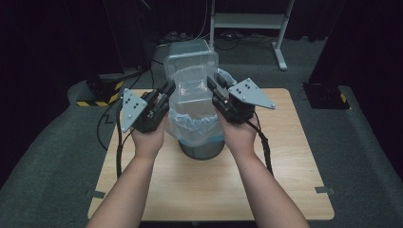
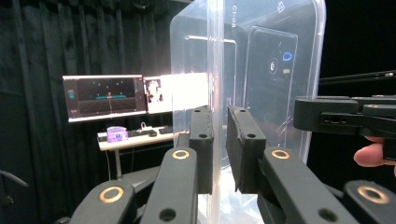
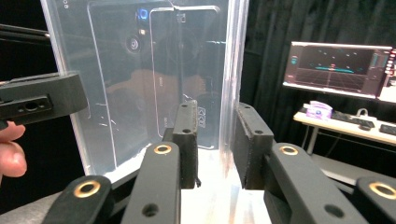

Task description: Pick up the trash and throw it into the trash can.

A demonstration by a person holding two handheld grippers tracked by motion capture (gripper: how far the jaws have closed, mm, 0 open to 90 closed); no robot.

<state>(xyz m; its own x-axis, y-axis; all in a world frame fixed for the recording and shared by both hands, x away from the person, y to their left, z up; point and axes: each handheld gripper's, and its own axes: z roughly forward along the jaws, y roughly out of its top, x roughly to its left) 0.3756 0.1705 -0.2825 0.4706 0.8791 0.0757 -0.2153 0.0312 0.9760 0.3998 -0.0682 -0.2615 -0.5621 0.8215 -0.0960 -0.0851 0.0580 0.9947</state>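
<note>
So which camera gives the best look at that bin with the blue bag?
The high view: the lined bin sits on the table, below the clear container held up by both tools. The gripper views show the container's walls close up.

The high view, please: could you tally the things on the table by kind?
Clear plastic container: 1
Metal bin: 1
Blue bin liner: 1
Grippers, left and right, each on the container's rim: 2
Total: 5
</note>
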